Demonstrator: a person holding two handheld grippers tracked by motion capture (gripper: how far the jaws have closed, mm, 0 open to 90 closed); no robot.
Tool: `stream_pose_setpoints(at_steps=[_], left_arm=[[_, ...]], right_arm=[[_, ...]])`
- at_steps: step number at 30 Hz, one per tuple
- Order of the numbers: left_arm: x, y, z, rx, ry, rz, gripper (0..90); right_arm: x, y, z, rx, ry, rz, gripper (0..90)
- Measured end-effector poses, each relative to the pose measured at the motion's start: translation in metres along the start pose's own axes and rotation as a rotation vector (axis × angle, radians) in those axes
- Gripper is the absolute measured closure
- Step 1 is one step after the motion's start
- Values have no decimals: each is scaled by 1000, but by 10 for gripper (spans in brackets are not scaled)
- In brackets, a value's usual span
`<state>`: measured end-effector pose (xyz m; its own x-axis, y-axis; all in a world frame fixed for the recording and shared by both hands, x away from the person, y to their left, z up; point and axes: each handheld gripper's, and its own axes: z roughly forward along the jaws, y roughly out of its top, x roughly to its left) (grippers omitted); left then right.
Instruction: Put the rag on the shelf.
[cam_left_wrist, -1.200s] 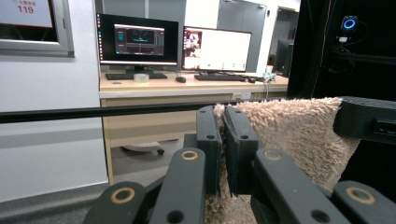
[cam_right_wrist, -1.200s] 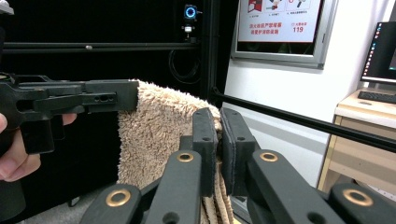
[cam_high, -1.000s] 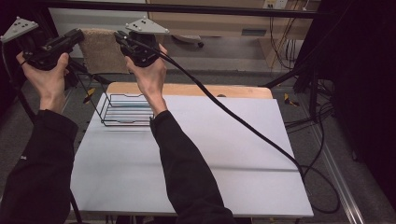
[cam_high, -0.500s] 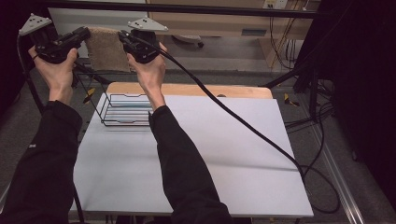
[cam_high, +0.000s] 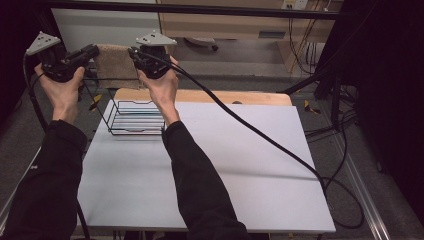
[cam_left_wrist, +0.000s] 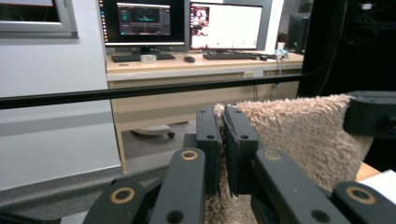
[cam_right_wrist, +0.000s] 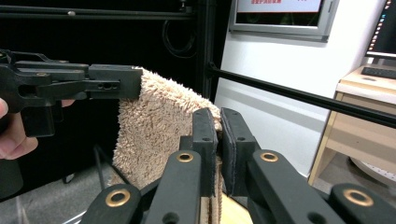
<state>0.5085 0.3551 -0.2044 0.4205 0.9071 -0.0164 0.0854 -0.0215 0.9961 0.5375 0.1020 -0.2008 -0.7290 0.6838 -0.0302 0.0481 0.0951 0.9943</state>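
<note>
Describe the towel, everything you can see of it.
The towel is beige and fluffy, with a shaggy terry-like pile. It hangs spread in the air beyond the table's far edge, above and behind the wire basket, its top edge stretched between the two grippers. The left gripper is shut on one upper corner, the right gripper on the other. The cloth drapes down from both grips; its lower edge is hidden.

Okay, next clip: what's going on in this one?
A person holds a fuzzy tan towel stretched in the air between two hand-held grippers. The left gripper is shut on one top edge and the right gripper is shut on the other, so the cloth hangs beyond the far edge of the white table. Just below, a black wire basket sits on the table's far left corner.
</note>
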Motion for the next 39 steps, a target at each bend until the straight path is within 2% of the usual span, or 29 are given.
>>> stream_pose_setpoints(at_steps=[7, 19, 25, 31, 39], left_arm=[[-4, -13, -9, 5, -16, 5, 846], [-7, -25, -29, -16, -33, 11, 845], [-6, -30, -36, 2, -38, 11, 839], [-8, -37, -40, 47, -39, 8, 825], [-9, -46, -44, 65, -48, -5, 820]], right_arm=[[1, -12, -3, 24, 17, -6, 853], [7, -17, -7, 13, 45, -28, 852], [13, -20, -10, 23, 65, -52, 849], [19, -24, -14, 65, 85, -78, 845], [24, -32, -17, 103, 118, -110, 845]])
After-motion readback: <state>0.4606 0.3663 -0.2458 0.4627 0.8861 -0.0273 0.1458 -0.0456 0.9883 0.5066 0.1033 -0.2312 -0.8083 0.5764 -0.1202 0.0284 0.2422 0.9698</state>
